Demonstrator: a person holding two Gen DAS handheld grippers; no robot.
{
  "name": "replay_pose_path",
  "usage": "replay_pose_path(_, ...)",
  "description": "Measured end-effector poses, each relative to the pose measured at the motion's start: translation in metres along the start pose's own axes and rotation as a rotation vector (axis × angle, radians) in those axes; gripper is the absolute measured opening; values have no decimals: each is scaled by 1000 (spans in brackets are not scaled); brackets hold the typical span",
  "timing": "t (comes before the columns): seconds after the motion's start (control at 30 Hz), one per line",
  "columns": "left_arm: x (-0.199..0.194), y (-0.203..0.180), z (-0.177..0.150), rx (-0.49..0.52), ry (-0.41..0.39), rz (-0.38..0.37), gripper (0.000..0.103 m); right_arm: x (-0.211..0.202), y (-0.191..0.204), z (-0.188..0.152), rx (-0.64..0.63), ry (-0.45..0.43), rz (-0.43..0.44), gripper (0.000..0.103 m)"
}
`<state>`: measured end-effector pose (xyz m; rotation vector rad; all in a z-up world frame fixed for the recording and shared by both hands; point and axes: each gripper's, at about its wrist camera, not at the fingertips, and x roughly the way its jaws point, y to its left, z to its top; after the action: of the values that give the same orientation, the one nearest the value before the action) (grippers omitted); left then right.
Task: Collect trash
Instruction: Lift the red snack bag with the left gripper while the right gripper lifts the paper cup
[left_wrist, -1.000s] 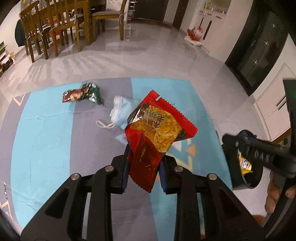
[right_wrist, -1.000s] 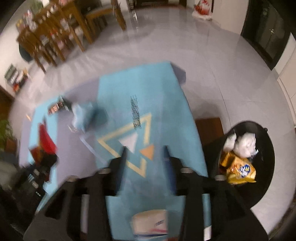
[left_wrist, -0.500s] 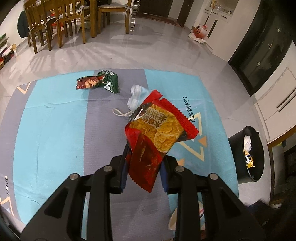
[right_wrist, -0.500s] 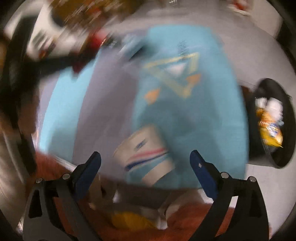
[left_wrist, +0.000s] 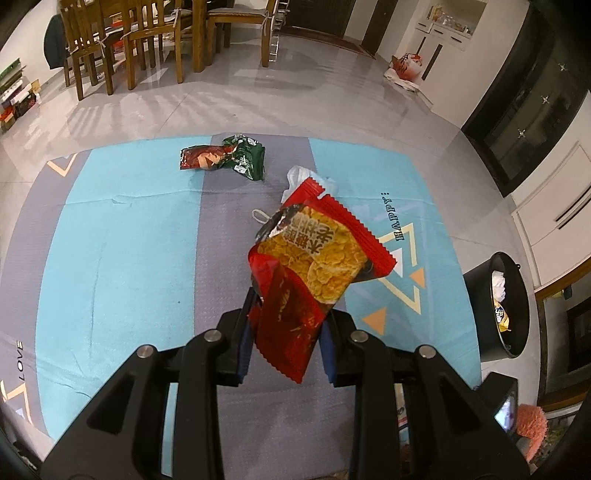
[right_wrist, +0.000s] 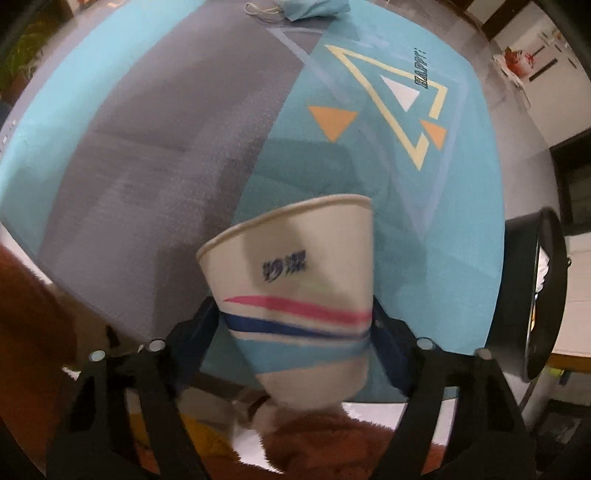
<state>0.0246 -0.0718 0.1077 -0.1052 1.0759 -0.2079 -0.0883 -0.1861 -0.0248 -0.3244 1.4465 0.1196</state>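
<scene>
Taking the bin (left_wrist: 496, 306) as landmark: nearest the right camera, the right tool (right_wrist: 295, 328) has a paper cup (right_wrist: 295, 295) between its two fingers, which sit against the cup's lower sides; whether they squeeze it yet or only flank it I cannot tell for certain, though they look pressed to it. The cup lies tipped, rim pointing away from the tool over the mat (right_wrist: 166, 122), base toward the camera. The bin stands just to the right of the cup, off the mat's right edge, its mouth seen edge-on.

The left tool (left_wrist: 286, 332) pinches a red snack bag (left_wrist: 314, 266) by its lower corner, the bag standing up and leaning right. From this bag the bin lies to the right and a little nearer the camera, beyond the mat edge, already holding other rubbish.

Judging by this, the right side is closer to the bin, so the cup likely goes in first with a short swing rightward.

Farther from the bin, a face mask (left_wrist: 306, 181) lies behind the bag, and farthest, a green-and-red wrapper (left_wrist: 225, 157) waits on the mat.
</scene>
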Motion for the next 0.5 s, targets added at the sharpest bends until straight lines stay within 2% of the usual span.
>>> replay_pose_path(0.13,-2,0,1,-6,-6,-9,30,-4,3,7,-6,-36,-37,75)
replay_pose_path(0.23,-4,1,4,-14,-15,-14,30,-15,0,19,17,-71,-34,74)
replay_pose_path(0.5,-13,3,17,-55,-60,-39,30,-74,-32,72,96,-248,-61,75)
